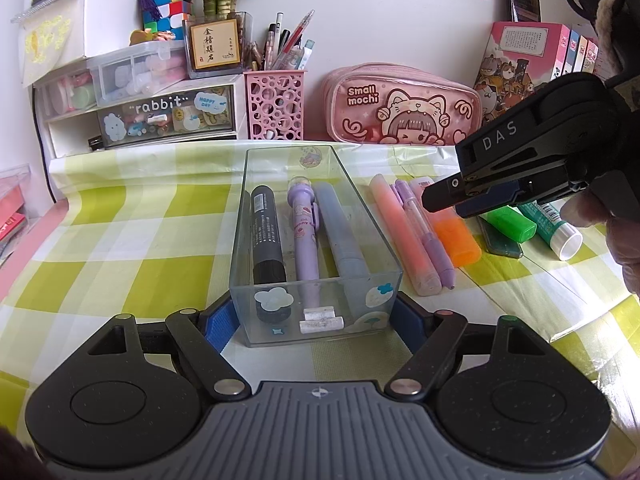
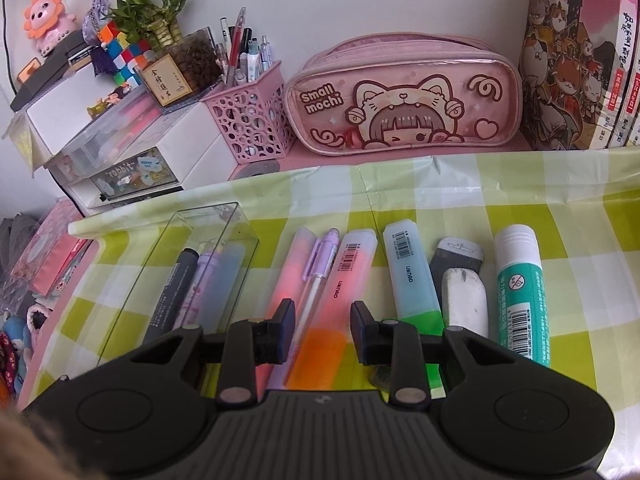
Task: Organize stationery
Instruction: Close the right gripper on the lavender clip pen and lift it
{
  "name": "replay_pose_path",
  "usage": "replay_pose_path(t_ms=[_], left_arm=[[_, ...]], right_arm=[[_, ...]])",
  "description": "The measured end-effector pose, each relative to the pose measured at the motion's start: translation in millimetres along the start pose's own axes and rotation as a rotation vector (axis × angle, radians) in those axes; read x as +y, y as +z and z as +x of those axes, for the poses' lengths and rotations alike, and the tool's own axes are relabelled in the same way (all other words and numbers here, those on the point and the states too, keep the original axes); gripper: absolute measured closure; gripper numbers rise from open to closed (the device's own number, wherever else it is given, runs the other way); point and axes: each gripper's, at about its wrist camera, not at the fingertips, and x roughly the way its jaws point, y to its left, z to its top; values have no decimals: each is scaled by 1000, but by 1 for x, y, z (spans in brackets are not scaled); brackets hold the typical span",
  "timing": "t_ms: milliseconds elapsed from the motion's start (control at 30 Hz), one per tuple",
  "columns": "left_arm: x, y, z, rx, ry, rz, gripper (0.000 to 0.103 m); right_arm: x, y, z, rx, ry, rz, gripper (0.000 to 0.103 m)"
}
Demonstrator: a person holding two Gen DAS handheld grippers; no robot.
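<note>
The clear box (image 1: 316, 248) sits on the checked cloth (image 1: 120, 216) holding three pens, its near end between the left gripper (image 1: 316, 320) pads — they flank its walls, though real contact is hard to judge. The right gripper (image 2: 322, 328) tilts down, jaws apart and empty, over the orange highlighter (image 2: 320, 344) (its lower end hidden); beside it lie an eraser (image 2: 466, 300) and glue stick (image 2: 520, 280).

Beside the clear box (image 1: 316, 248), the right gripper (image 1: 444, 200) hides the upper ends of the orange highlighter (image 1: 458, 240) and green highlighter (image 1: 510, 222). The box's decorated front wall blurs the pens' lower ends. Far right of it, the books (image 2: 580, 60) are cut off by the edge.
</note>
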Motion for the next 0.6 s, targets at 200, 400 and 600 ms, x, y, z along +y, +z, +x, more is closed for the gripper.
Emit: replay_pose_path(t_ms=[200,400,600], left_arm=[[0,0,0,0,0,-1,26],[0,0,0,-1,0,-1,26],[0,0,0,0,0,0,26]], right_arm=[[10,0,5,19,69,-7,69],[2,-6,15,60,52,13,76],[9,-3,17,66,38,-9,75]])
